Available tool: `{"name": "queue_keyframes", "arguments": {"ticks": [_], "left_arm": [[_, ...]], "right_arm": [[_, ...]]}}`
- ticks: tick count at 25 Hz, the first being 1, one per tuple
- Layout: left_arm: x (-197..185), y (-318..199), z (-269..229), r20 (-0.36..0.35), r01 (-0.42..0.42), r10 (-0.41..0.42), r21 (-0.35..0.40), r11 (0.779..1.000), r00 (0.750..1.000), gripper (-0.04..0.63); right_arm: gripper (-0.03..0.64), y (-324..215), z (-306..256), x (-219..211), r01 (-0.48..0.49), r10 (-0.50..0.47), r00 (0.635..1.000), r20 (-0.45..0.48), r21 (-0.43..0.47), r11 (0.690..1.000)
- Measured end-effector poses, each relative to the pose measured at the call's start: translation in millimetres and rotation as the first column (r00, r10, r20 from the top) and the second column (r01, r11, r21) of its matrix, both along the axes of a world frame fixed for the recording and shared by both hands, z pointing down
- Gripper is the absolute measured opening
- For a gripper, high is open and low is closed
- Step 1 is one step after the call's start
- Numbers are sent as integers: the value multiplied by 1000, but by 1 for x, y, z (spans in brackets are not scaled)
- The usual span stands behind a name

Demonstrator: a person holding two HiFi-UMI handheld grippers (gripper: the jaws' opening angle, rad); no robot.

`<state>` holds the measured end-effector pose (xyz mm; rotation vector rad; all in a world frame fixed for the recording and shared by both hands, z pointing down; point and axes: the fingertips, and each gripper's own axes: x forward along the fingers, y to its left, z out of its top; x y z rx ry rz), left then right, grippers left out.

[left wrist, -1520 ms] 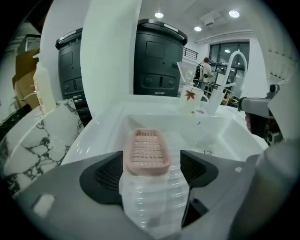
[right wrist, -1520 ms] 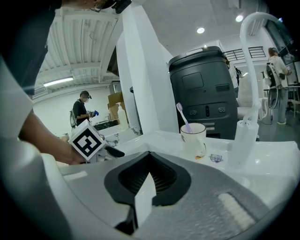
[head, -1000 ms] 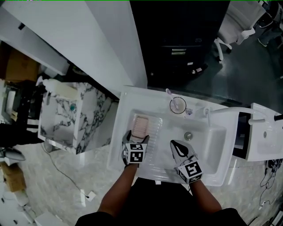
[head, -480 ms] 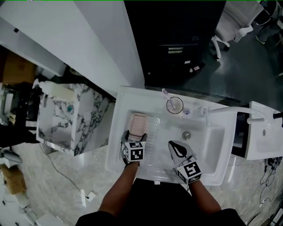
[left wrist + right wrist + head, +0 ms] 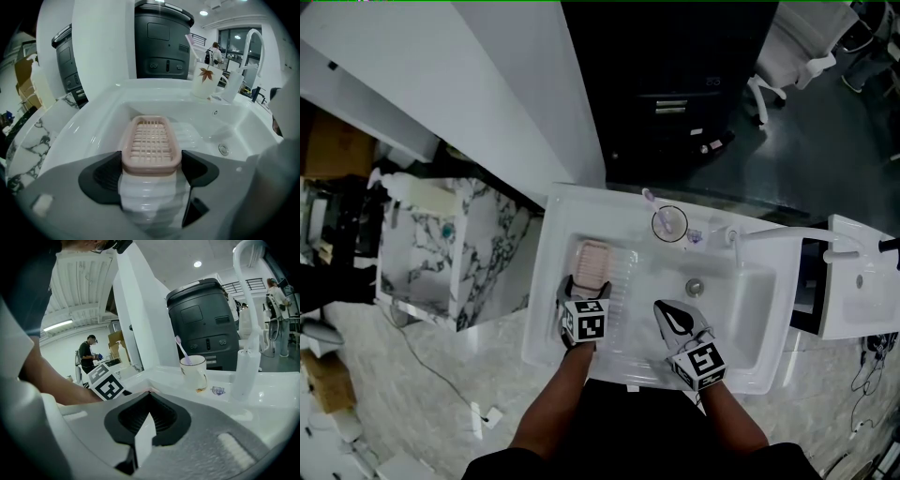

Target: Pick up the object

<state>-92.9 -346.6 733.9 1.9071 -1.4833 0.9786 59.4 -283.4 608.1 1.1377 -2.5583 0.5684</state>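
A pink slotted soap dish (image 5: 592,263) lies on the ribbed left shelf of the white sink (image 5: 558,323). My left gripper (image 5: 586,289) sits at the dish's near end. In the left gripper view the soap dish (image 5: 151,140) has its near end between the two black pads (image 5: 105,176), which stand wide apart at its sides; I cannot tell whether they touch it. My right gripper (image 5: 666,309) hovers over the basin to the right, apart from the dish. Its jaws meet in the right gripper view (image 5: 149,397), with nothing held.
A white cup (image 5: 669,223) with a purple toothbrush stands on the sink's back rim, and a curved white faucet (image 5: 787,234) is at the right. The drain (image 5: 695,287) lies in the basin. A marble-patterned cabinet (image 5: 455,253) stands left, a dark machine (image 5: 164,42) behind.
The head view shifted slightly. Both grippers keep nearly the same places; the left one stays at the soap dish's near end.
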Motion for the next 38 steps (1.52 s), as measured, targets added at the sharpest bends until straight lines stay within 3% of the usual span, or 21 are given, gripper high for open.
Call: {"name": "queue_keyframes", "arguments": {"ticks": [13, 22, 34, 38], "left_arm": [[-2, 5, -11, -29, 14, -12, 81, 997, 1000, 410], [4, 14, -50, -63, 18, -7, 176, 984, 998, 410], [1, 6, -127, -82, 14, 15, 343, 939, 996, 410], [1, 1, -159, -57, -7, 34, 419, 908, 998, 410]], "right_arm": [[3, 11, 5, 4, 11, -11, 1000, -9, -32, 999], [3, 12, -1, 4, 10, -10, 1000, -8, 0, 1000], [3, 0, -40, 20, -64, 64, 998, 2, 136, 989], [3, -13, -72, 33, -120, 124, 992, -2, 229, 966]]}}
